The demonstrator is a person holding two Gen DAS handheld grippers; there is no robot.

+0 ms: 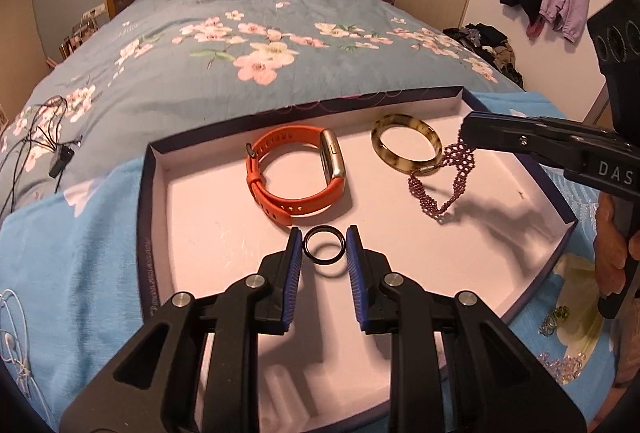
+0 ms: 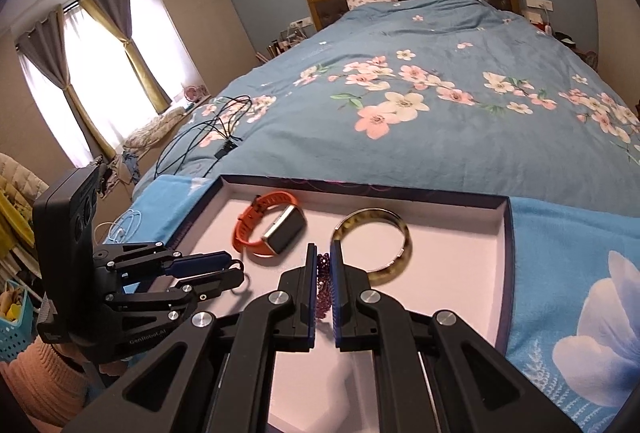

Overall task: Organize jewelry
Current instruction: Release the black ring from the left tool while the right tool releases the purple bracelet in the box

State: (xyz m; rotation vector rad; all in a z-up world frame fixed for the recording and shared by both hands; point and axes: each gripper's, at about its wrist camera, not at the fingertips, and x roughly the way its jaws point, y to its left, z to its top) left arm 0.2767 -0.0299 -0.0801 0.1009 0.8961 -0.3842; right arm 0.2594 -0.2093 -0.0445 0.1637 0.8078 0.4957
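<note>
Between the blue pads of the left gripper: a small black ring, pads touching either side. Looks pinched rather than merely bracketed, judging by the shadow cast lower down on the tray floor, which suggests a slight lift. Sits low and near the front, just in front of the watch, probably for setting down in a spot of its own.

In the right gripper, narrowed almost shut: a purple beaded bracelet, gripped at one end. Hangs in a loose loop, with the lowest beads reaching down toward the floor beside the bangle. Held by the end, most likely, so that the strand can be laid out instead of dropped in a heap.

Already inside the shallow dark-rimmed box tray with a pale lining: an orange-strapped smartwatch with a gold case, resting on its side toward the back, and a mottled tortoiseshell bangle lying flat to its right, well apart. Spaced out in a row, apparently to keep each piece separate and easy to see.

Rests on a light blue blanket at the foot of a floral-quilted bed, so soft ground underneath and some risk of tipping under pressure.

Outside the tray, on the blanket to the right: a small green trinket and a string of clear crystal beads, not yet sorted. Task roughly halfway by that count.
</note>
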